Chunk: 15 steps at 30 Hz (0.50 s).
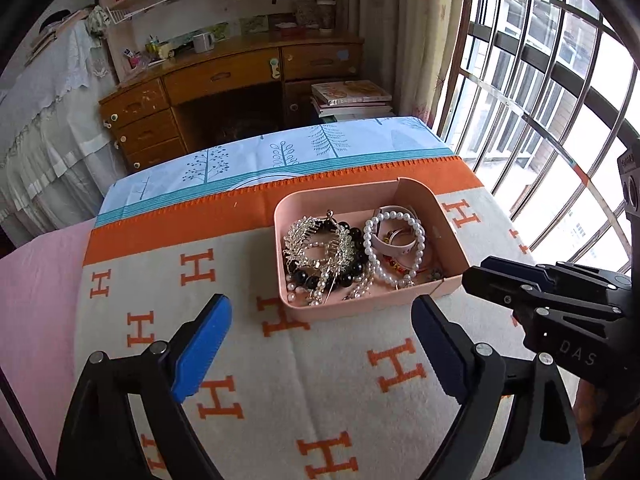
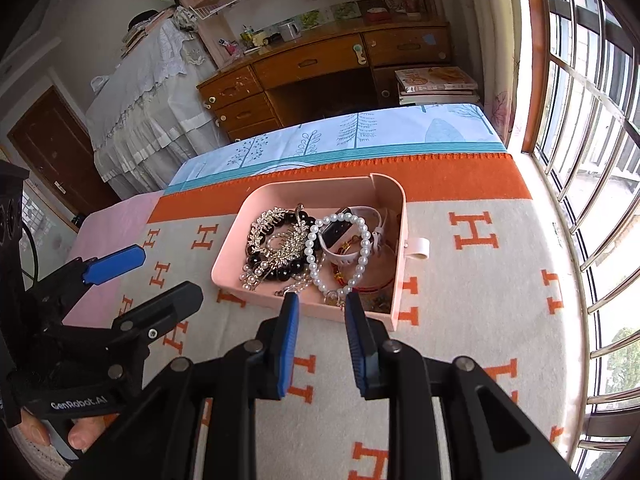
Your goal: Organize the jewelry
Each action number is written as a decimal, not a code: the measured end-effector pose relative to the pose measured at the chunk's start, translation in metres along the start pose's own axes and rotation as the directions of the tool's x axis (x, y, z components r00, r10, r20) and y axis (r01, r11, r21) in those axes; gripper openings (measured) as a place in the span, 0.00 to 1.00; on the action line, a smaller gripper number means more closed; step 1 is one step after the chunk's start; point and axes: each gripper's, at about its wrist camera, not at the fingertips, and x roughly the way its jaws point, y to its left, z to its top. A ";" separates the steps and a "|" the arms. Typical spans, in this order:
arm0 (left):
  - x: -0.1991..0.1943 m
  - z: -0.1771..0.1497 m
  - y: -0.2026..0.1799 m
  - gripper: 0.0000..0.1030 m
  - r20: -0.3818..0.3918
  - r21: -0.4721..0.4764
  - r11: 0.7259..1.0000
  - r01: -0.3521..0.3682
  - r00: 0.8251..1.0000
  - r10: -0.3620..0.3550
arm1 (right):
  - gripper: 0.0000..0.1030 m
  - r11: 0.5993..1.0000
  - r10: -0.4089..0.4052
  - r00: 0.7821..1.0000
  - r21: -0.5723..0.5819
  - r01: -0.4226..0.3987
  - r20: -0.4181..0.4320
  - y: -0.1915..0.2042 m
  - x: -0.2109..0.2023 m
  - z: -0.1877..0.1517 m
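Observation:
A pink tray sits on the H-patterned blanket and holds jewelry: a silver leaf hair comb, black bead bracelet, white pearl bracelet and a white-strapped watch. My left gripper is wide open and empty, just in front of the tray; it also shows in the right wrist view. My right gripper is open with a narrower gap, empty, at the tray's near edge; it also shows in the left wrist view.
The tray's white pull tab sticks out on its right side. The blanket covers a table next to a barred window. A wooden desk and stacked books stand beyond the table.

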 end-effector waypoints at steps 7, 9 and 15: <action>-0.035 -0.056 -0.005 0.89 -0.008 -0.002 0.997 -0.076 0.997 0.076 | 0.58 0.999 0.024 0.996 0.039 -0.027 0.084 0.014 -0.032 -0.043; -0.046 -0.072 -0.005 0.96 -0.005 -0.023 0.996 -0.084 0.996 0.084 | 0.60 0.999 0.021 0.995 0.041 -0.026 0.100 0.018 -0.041 -0.058; -0.085 -0.109 -0.009 0.99 0.066 -0.067 0.990 -0.124 0.989 0.128 | 0.60 0.998 0.016 0.996 0.052 -0.021 0.088 0.032 -0.062 -0.095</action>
